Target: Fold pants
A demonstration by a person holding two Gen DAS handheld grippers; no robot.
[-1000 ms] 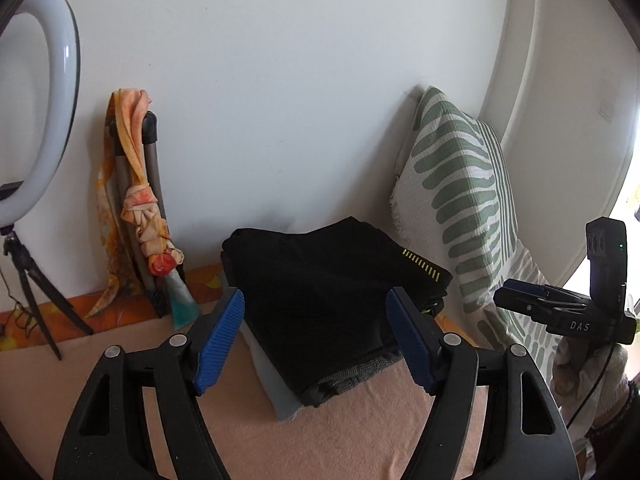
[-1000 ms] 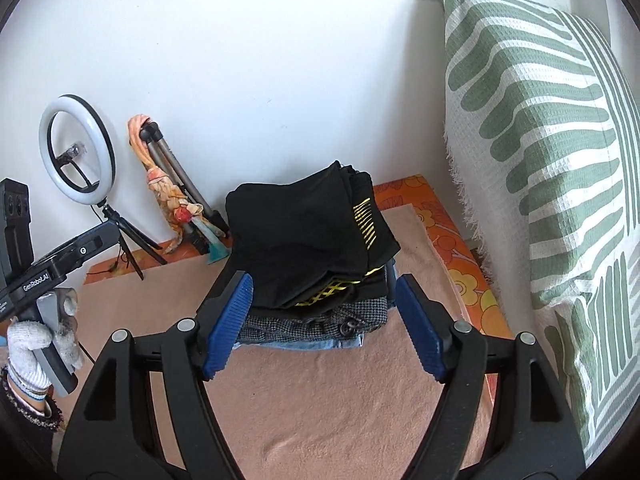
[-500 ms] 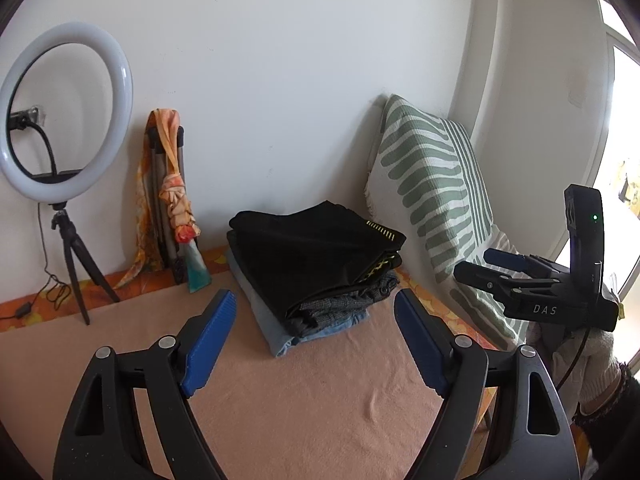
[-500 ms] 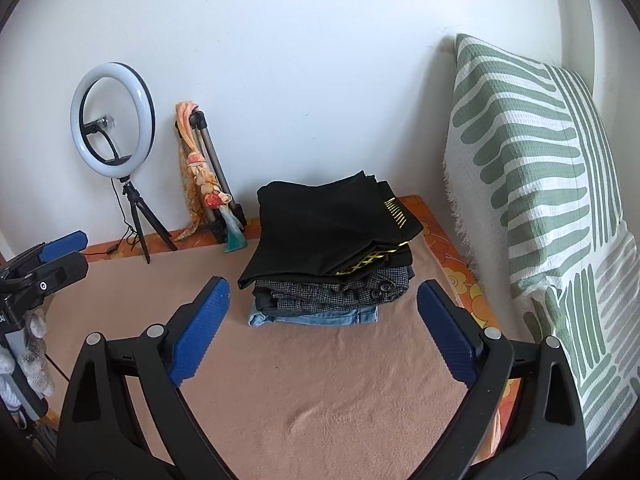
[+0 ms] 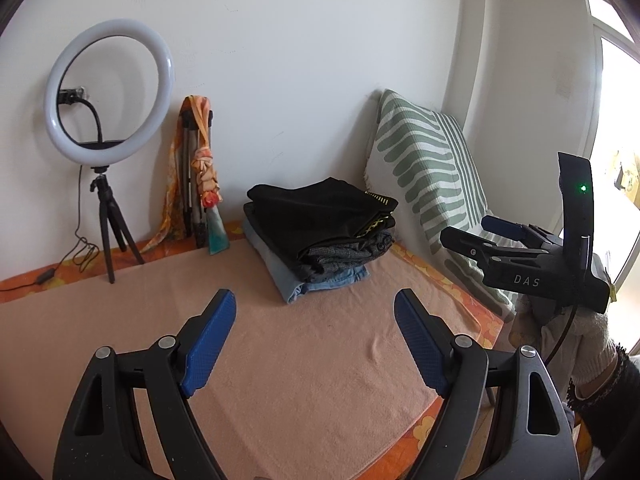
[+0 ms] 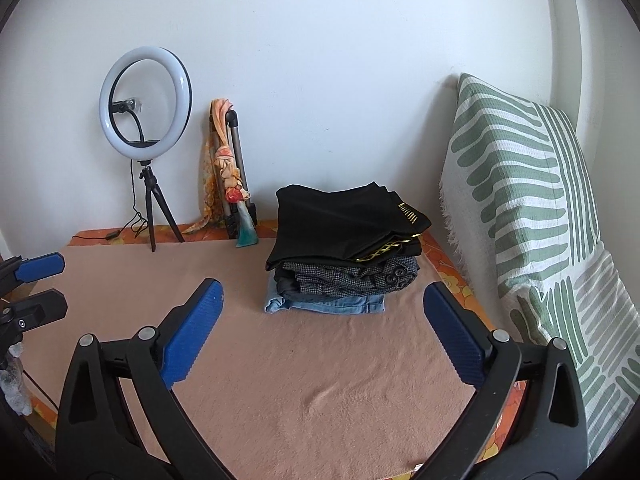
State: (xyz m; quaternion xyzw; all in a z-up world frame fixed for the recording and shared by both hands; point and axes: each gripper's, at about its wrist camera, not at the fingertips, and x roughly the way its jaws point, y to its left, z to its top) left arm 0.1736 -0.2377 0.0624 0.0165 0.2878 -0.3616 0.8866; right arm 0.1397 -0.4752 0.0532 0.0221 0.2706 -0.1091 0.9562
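Black folded pants [image 6: 344, 220] now top the stack; both the left gripper [image 5: 316, 344] and right gripper [image 6: 324, 336], jaws released and empty, have pulled back: this fold looks finished.

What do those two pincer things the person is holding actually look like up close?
Each is a black plastic frame forking into two fingers with silver rivets and ribbed blue pads. The left gripper and the right gripper look alike. Seen from the left wrist view, the right one carries white "DAS" lettering, an upright black module with a green light, and a thin black cable. The hand wears a pale knitted glove.
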